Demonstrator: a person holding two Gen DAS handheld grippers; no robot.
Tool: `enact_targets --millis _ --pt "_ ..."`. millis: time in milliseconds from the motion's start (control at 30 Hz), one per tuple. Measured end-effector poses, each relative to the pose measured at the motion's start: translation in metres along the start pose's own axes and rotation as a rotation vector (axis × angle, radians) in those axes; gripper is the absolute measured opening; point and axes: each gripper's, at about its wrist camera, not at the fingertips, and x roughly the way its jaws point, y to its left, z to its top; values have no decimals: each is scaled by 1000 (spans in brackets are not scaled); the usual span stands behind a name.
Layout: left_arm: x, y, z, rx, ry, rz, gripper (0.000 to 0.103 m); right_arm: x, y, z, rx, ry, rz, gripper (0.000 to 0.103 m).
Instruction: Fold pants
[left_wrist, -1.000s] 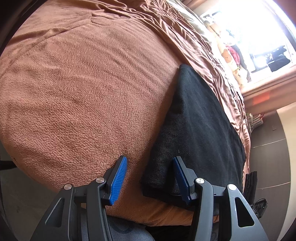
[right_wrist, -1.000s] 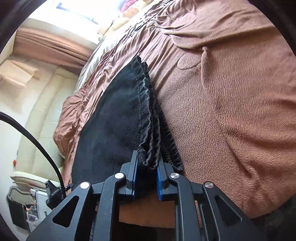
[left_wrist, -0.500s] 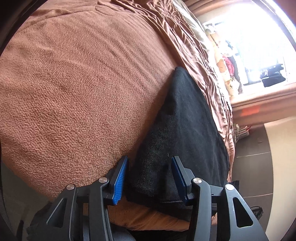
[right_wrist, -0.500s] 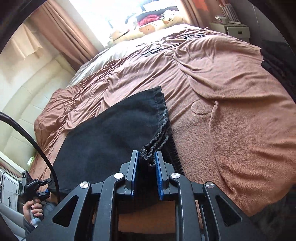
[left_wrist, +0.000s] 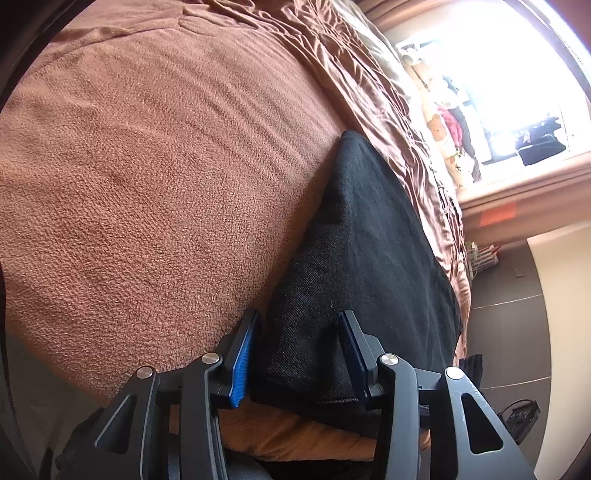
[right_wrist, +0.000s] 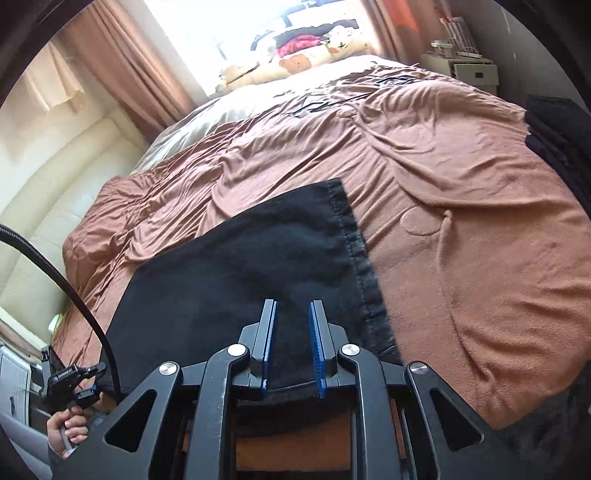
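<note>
The black pants (right_wrist: 236, 280) lie folded flat at the near edge of the bed (right_wrist: 461, 229), so at least one fold looks done. The left hand-held gripper (left_wrist: 295, 350) has just been closing around their near corner, pads not yet pressing. The right hand-held gripper (right_wrist: 291, 343) stands narrowly parted over the cloth, grasping nothing.

Lit by strong daylight from the window (right_wrist: 236, 33), blown out to white glare in both views, with detail there washed away. Heavy fisheye bending and dark vignette at the rims; soft shadow under the pants (left_wrist: 369, 266) edge on the bed (left_wrist: 155, 177). Mostly sharp up close, perhaps slightly smeared toward the far clutter.
</note>
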Motion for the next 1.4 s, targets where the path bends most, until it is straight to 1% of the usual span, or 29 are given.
enact_targets --millis 67,100,200,300,433,533,733,833,933,1000,1033,1167,1300,1400 --pt "-5 3 -3 2 -7 -4 38 11 18 -8 -33 37 22 15" --pt "-6 3 -3 4 -11 -8 32 17 23 -9 -45 54 33 15" --pt "-8 2 -5 17 -17 -18 21 35 47 -15 -87 109 66 15" --pt "-12 1 -7 31 -29 -36 18 52 69 -19 -129 150 86 15" --pt "-13 0 -7 39 -37 -48 18 76 94 -21 -177 192 109 15" --pt "-14 1 -7 40 -38 -60 17 95 107 -15 -207 204 113 15" --pt "-19 3 -9 39 -38 -87 17 128 119 -5 -230 202 80 15" --pt "-20 2 -9 36 -37 -95 17 142 120 -16 -241 231 34 15" --pt "-20 3 -10 21 -28 -99 18 144 129 -28 -260 235 16 15" --pt "-20 9 -10 -5 -22 -98 23 141 132 -36 -273 256 26 15" --pt "-19 11 -10 -15 -15 -95 24 139 134 -40 -284 262 26 15" --pt "-17 7 -11 -11 -8 -90 30 131 137 -54 -308 286 28 15" --pt "-17 5 -14 -15 -5 -82 31 124 137 -55 -313 295 34 15" --pt "-15 5 -14 -25 -2 -75 32 123 135 -55 -313 332 49 15"
